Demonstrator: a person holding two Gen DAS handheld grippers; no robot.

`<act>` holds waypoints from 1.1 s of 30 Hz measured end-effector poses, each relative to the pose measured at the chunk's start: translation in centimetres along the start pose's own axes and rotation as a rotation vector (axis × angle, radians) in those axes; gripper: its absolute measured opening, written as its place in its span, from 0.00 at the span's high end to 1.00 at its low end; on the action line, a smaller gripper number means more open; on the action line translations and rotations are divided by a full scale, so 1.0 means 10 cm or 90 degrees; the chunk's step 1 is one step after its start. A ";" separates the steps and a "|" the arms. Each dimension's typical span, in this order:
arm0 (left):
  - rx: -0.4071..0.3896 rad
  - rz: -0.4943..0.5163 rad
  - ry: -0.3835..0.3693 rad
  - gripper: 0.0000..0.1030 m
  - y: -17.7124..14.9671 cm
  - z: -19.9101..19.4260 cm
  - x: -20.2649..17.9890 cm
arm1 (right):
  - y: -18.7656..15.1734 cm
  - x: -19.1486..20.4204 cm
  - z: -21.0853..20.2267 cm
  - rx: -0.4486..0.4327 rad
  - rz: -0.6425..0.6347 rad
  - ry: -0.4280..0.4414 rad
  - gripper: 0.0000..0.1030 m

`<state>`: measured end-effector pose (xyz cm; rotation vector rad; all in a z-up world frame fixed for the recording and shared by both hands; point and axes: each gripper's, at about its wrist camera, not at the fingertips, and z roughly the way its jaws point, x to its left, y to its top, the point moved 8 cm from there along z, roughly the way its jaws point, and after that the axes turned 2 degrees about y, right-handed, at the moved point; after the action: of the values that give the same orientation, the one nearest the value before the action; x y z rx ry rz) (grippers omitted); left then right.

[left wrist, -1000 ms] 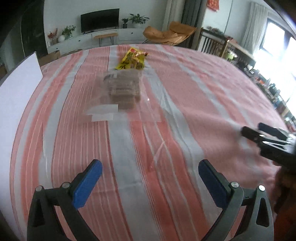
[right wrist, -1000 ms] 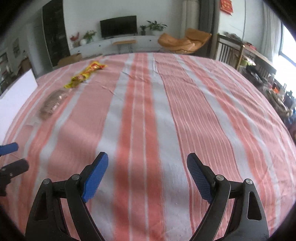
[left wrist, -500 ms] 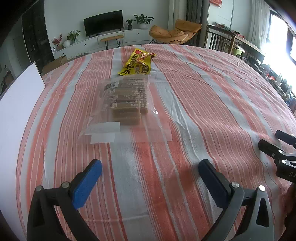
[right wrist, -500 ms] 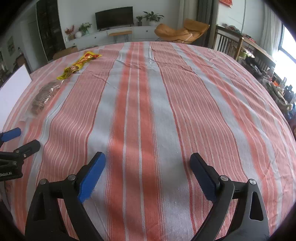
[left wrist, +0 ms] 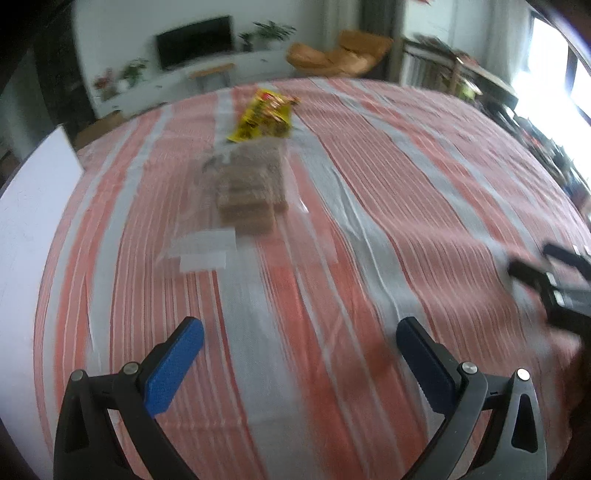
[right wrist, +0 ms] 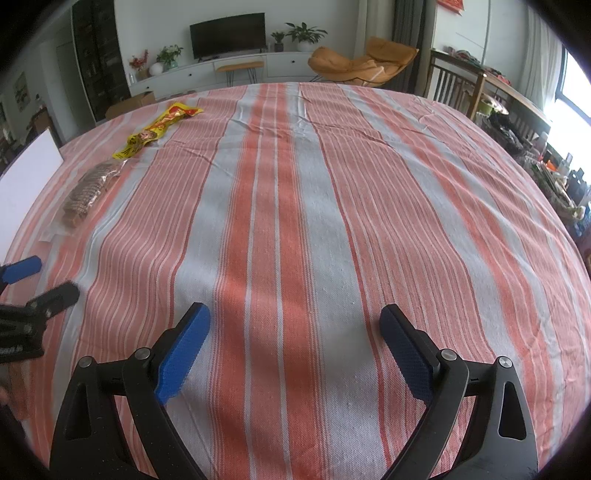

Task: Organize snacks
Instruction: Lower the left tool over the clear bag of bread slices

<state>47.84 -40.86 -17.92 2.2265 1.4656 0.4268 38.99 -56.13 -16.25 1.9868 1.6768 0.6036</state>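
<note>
Nearest camera, L tongs [left wrist: 299, 343] gaped wide, empty, over striped bench [left wrist: 369, 229]. R tongs [right wrist: 295, 332] also wide w/ nothing between, jaws just been opening. Ahead of L tongs, well apart: clear biscuit bag [left wrist: 240, 192]; yellow snack packet [left wrist: 264, 116] just beyond, edges touching. Neither grasped; organizing seemingly not begun.

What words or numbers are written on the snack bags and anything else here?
None can be read.
Yellow snack packet: red and dark print, too small to read.
Clear bag of brown bars: dark label and white stickers, blurred.
Red sign on the wall: cut off, unreadable.
</note>
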 end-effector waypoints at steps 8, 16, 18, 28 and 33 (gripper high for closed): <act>0.023 -0.046 -0.083 0.00 0.80 -0.05 0.33 | 0.00 0.00 0.00 0.000 0.000 0.000 0.08; 0.051 -0.096 -0.017 0.37 1.11 0.57 0.55 | 0.00 0.00 0.01 0.000 0.000 0.000 0.08; 0.027 -0.102 -0.013 0.52 1.12 0.51 0.58 | 0.00 0.00 0.01 0.000 0.000 0.002 0.07; 0.000 -0.126 -0.006 0.36 0.14 -0.12 0.70 | 0.00 0.01 0.01 0.000 0.000 0.002 0.07; -0.013 -0.132 0.009 0.01 -0.02 -0.05 0.79 | 0.00 0.01 0.01 0.000 0.000 0.002 0.07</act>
<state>50.52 -33.45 -17.45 2.0332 1.6710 0.3894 39.06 -56.08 -16.38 1.9866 1.6789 0.6073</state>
